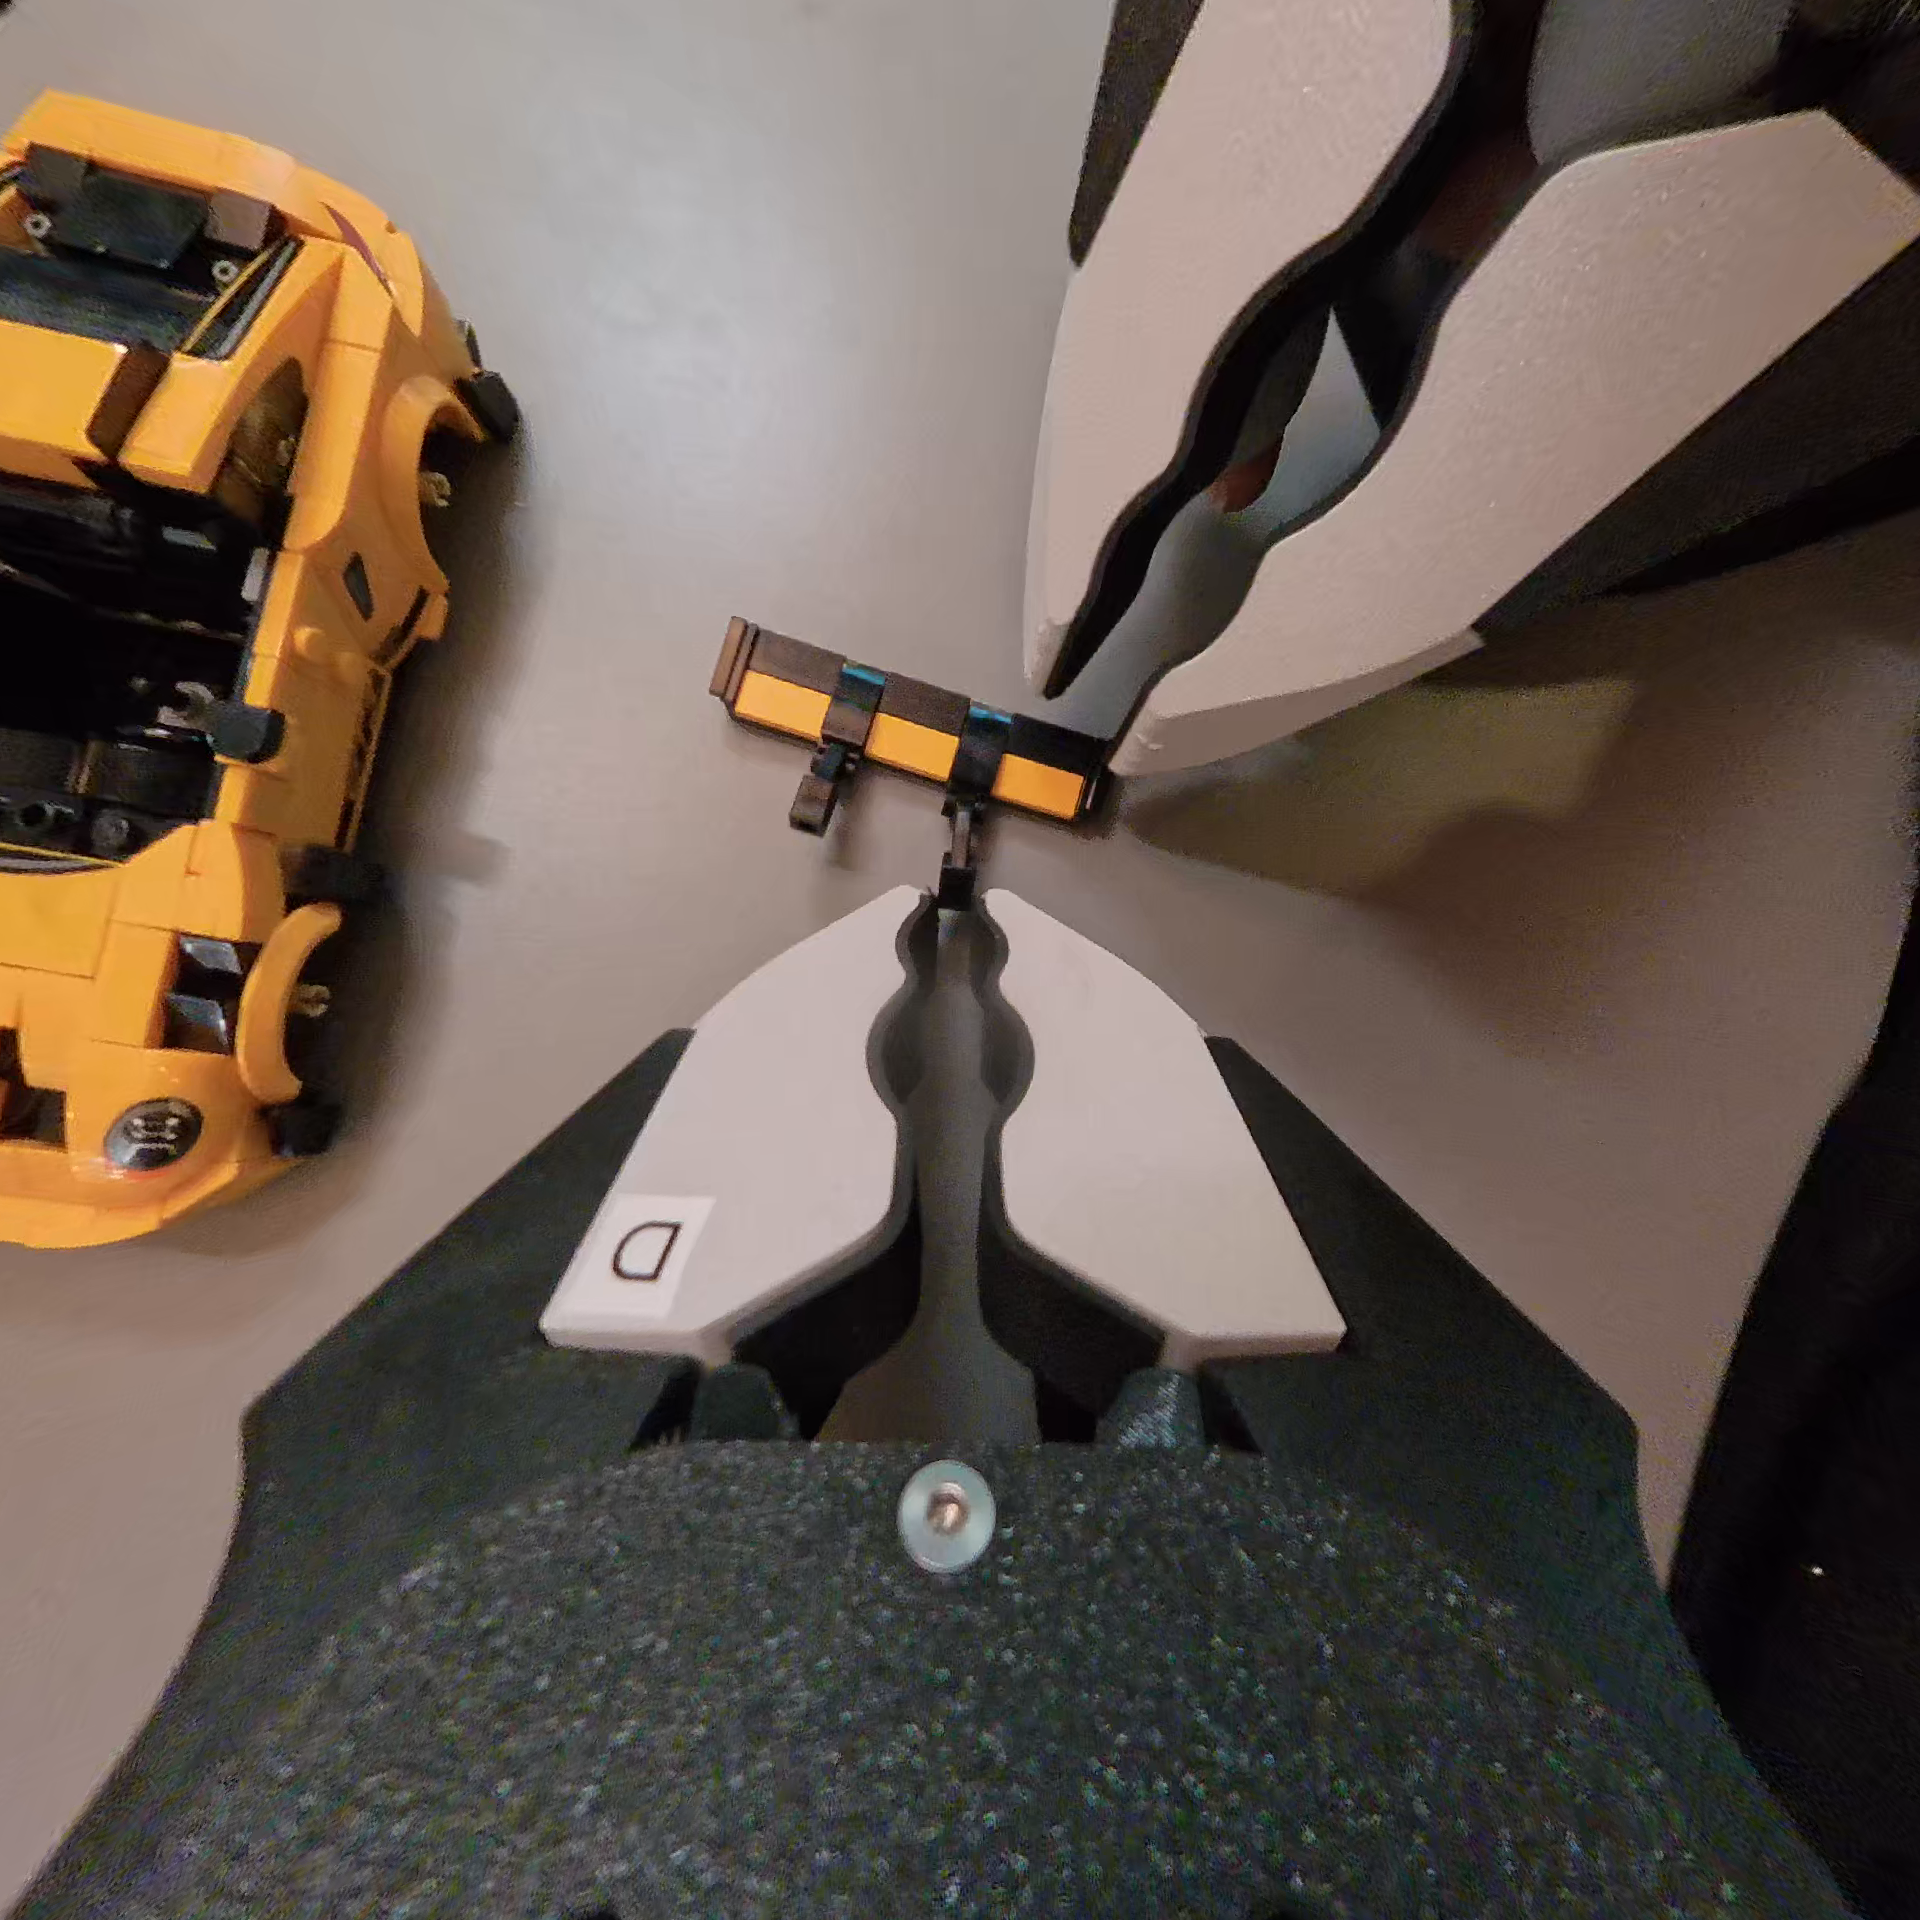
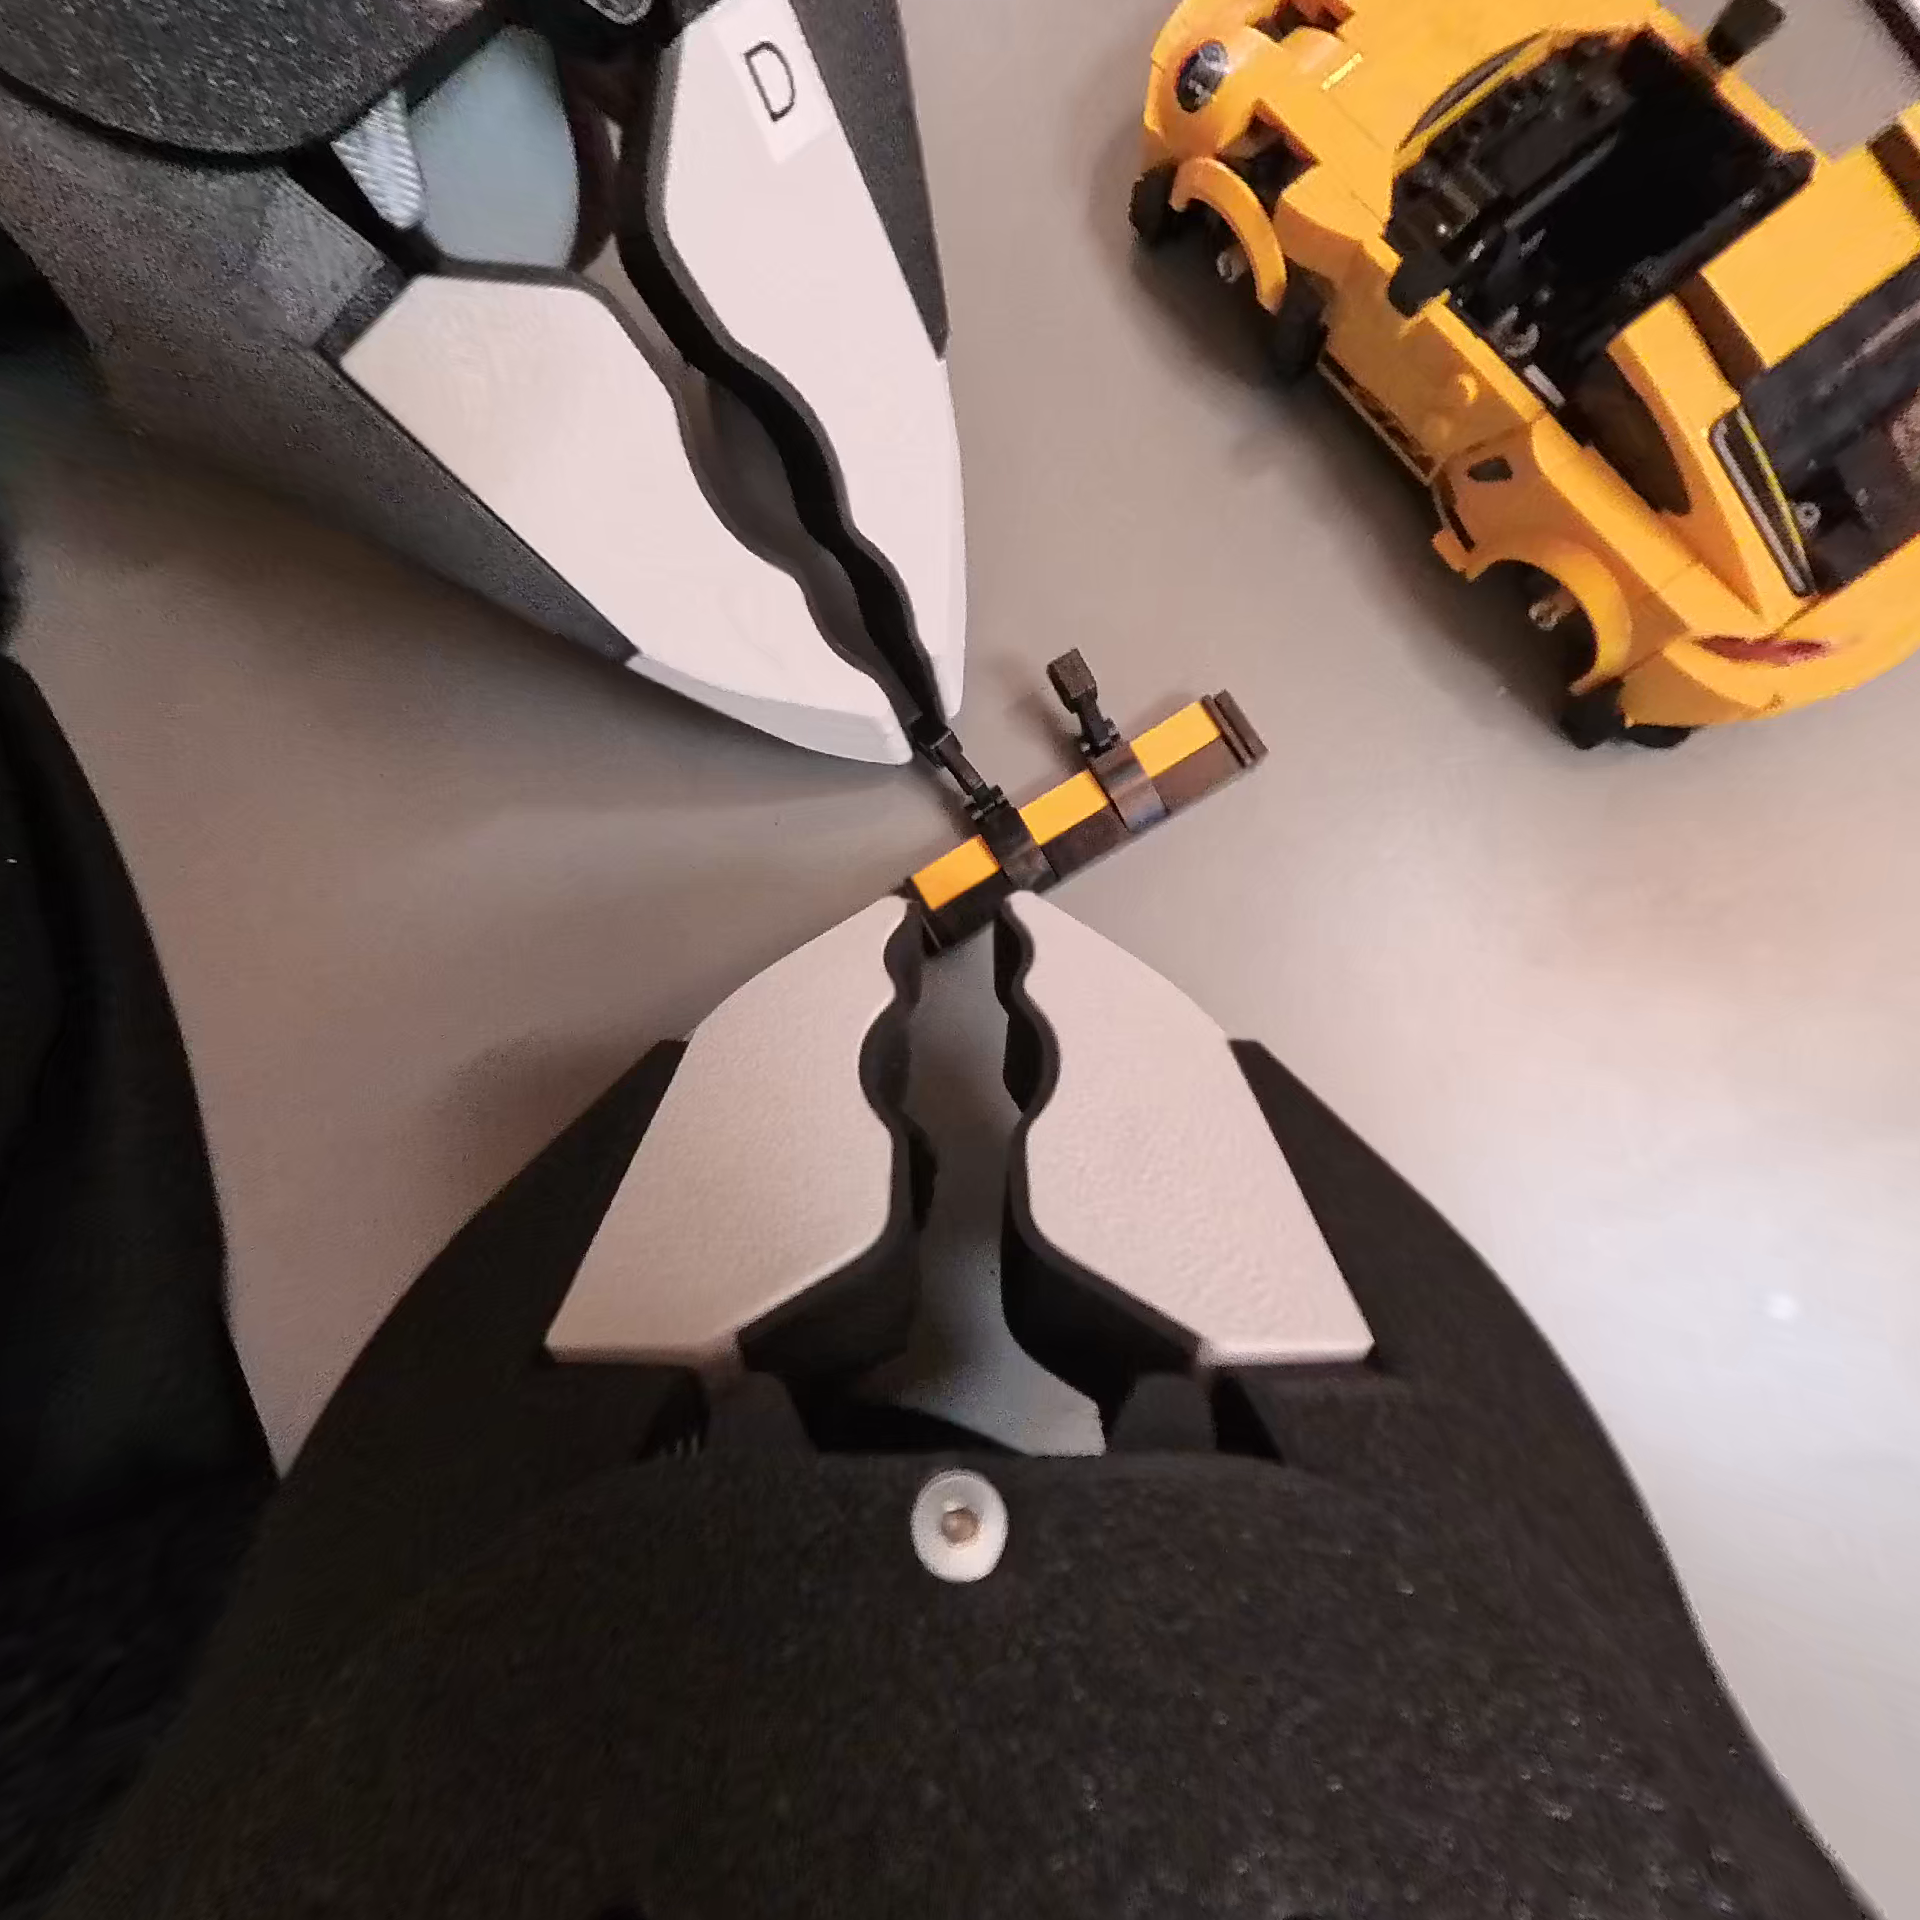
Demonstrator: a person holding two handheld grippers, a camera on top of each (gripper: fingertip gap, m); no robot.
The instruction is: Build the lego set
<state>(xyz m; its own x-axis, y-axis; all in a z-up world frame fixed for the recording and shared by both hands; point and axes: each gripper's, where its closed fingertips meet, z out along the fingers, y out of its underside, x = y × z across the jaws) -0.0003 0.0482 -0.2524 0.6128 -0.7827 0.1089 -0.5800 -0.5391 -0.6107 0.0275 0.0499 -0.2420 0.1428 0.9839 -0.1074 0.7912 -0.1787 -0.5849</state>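
A yellow-and-black lego spoiler bar (image 1: 904,732) with two thin black struts is held above the grey table. My left gripper (image 1: 954,896) is shut on the tip of one strut (image 1: 961,831). My right gripper (image 2: 958,920) is shut on one end of the bar (image 2: 1081,800); in the left wrist view it (image 1: 1091,717) comes in from the upper right. In the right wrist view the left gripper (image 2: 930,743) comes in from the upper left. The second strut (image 2: 1081,696) hangs free. The yellow lego car (image 1: 177,665) lies to the left, also seen in the right wrist view (image 2: 1558,353).
The grey table (image 1: 727,312) lies under everything. A dark sleeve or cloth (image 2: 94,1143) fills the left edge of the right wrist view and a dark shape (image 1: 1829,1351) the right edge of the left wrist view. The grippers are tip to tip, or close to it.
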